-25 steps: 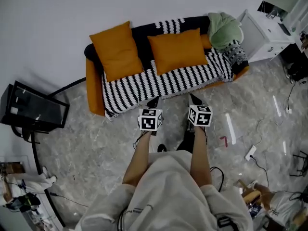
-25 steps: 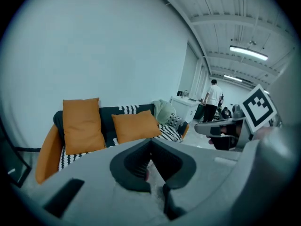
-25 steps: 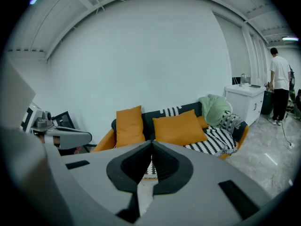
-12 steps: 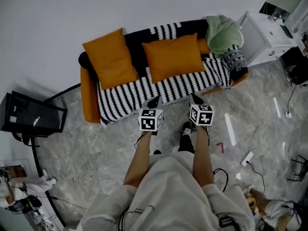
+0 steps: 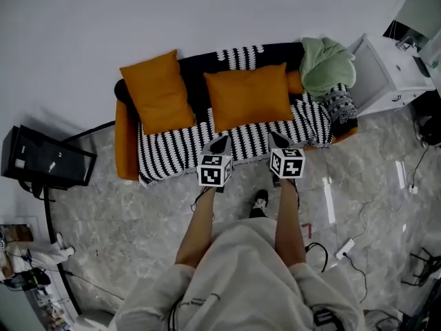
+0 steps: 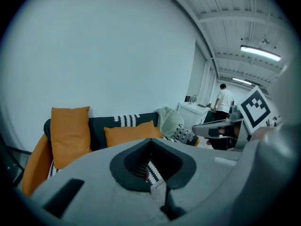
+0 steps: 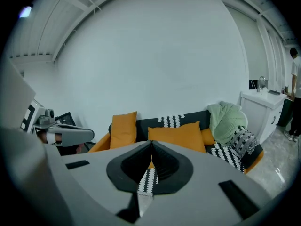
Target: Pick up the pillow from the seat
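Observation:
Two orange pillows lean on the sofa's back: one upright at the left (image 5: 157, 92) and a wider one in the middle (image 5: 249, 96). Both also show in the left gripper view (image 6: 70, 128) (image 6: 129, 134) and in the right gripper view (image 7: 124, 128) (image 7: 178, 134). My left gripper (image 5: 219, 143) and right gripper (image 5: 278, 140) are side by side at the seat's front edge, short of the middle pillow. Each is shut with nothing in it, jaws meeting at the tip (image 6: 150, 141) (image 7: 151, 142).
The orange sofa (image 5: 126, 143) carries a black-and-white striped blanket (image 5: 172, 147) and a green blanket (image 5: 327, 64) at its right end. A white cabinet (image 5: 393, 74) stands to the right, a black screen on a stand (image 5: 45, 158) to the left. Cables (image 5: 344, 247) lie on the marble floor. A person (image 6: 225, 100) stands far off.
The person has stepped toward the sofa, so both grippers moved forward from over the floor to the seat's front edge. Both stay shut and empty.

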`<action>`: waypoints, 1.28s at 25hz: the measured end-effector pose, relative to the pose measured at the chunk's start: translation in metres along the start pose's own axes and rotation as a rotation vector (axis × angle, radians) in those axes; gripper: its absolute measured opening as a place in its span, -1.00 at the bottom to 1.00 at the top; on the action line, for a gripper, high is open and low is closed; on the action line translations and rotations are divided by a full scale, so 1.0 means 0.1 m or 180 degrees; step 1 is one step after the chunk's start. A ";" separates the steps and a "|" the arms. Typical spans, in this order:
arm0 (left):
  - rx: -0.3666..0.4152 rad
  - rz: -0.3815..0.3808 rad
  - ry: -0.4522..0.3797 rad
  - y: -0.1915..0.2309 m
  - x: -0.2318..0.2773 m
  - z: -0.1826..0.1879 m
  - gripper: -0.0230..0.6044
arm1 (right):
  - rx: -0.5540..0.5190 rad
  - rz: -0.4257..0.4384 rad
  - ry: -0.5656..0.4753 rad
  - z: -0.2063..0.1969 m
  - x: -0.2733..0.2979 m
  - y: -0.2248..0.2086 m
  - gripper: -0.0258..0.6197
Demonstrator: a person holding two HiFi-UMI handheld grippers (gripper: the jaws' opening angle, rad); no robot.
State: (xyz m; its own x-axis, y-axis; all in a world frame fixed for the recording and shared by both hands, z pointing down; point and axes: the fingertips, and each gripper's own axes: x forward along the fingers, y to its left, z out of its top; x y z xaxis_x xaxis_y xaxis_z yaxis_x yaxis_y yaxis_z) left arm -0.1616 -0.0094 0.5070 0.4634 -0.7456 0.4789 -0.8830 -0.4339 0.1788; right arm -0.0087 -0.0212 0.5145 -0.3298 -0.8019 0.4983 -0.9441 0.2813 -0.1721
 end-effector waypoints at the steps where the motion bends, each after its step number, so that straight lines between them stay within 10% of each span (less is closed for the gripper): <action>1: 0.0007 0.0022 0.0000 -0.01 0.05 0.04 -0.90 | 0.0013 0.0017 -0.0009 0.04 0.03 -0.06 -0.89; 20: -0.0179 0.0240 0.0072 -0.59 0.94 0.13 -0.90 | -0.0004 0.0427 0.0188 -0.04 0.29 -1.09 -0.89; 32: -0.0326 0.0308 0.0192 -0.68 1.18 0.05 -0.90 | 0.0214 0.0086 -0.0126 0.07 0.16 -1.67 -0.89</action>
State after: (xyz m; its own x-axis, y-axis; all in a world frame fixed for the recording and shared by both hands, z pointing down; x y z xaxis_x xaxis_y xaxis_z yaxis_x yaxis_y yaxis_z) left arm -0.0470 -0.0702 0.5475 0.3733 -0.7482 0.5485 -0.9277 -0.3054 0.2147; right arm 0.1436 -0.0842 0.5454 -0.3536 -0.8150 0.4590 -0.9324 0.2680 -0.2424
